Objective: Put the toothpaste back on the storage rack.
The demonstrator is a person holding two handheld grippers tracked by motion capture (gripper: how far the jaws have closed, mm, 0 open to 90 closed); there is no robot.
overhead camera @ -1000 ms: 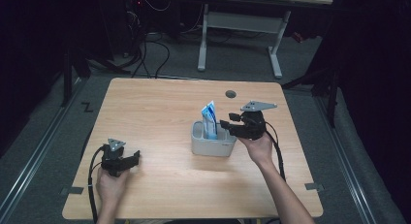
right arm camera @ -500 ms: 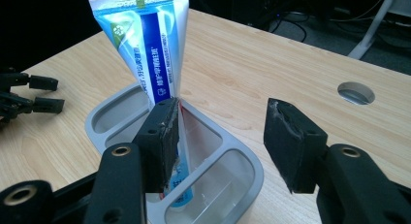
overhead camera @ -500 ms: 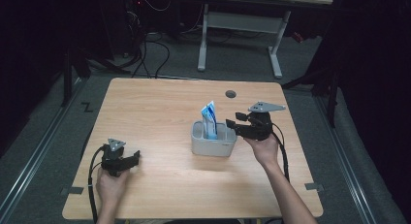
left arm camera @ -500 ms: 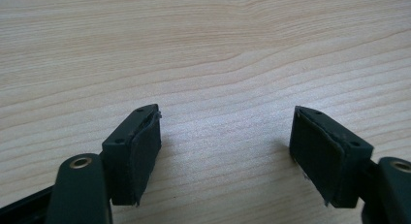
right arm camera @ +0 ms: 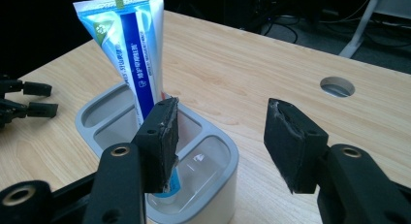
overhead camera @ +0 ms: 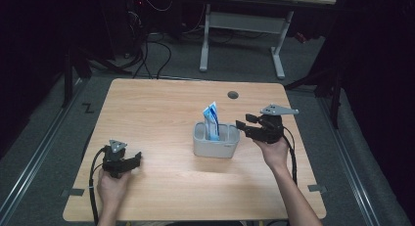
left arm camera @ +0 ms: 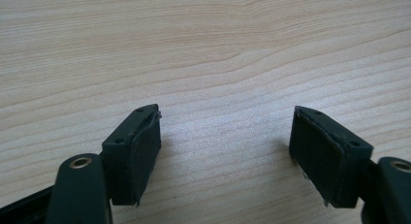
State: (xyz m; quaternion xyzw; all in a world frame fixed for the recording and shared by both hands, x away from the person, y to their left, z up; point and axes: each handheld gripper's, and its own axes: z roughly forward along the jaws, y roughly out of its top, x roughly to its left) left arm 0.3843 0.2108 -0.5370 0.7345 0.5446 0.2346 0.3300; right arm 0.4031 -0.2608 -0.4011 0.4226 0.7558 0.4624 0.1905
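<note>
As things stand: toothpaste tube (overhead camera: pixel 211 119) stands upright in the grey holder (overhead camera: pixel 215 146) at the middle of the high view, crimped end up.
Right gripper (overhead camera: pixel 242 126): just right of the holder in the high view, jaws apart with nothing between them; no pad touches the tube.
Left gripper (overhead camera: pixel 134 160): lower left of the high view, low over the table (overhead camera: pixel 161 113), jaws apart and empty.
Step in hand: my reading is that the tube is lodged in the holder and the right gripper is free of it, so this is either a release just completed or the start of a reach; the frames fit both.
Next move calls for: if clearing, keep the jaws wide and move off sideways so a pad does not clip the tube and tip it; if grasping, line both pads up on the flat faces of the tube above the rim.
Hard to make out: in the right gripper view its left jaw covers the tube's foot (right arm camera: pixel 133 59), so which compartment holds it I cannot tell; the print on the tube is unreadable.
Cut off: both forearms at the bottom edge of the high view.
</note>
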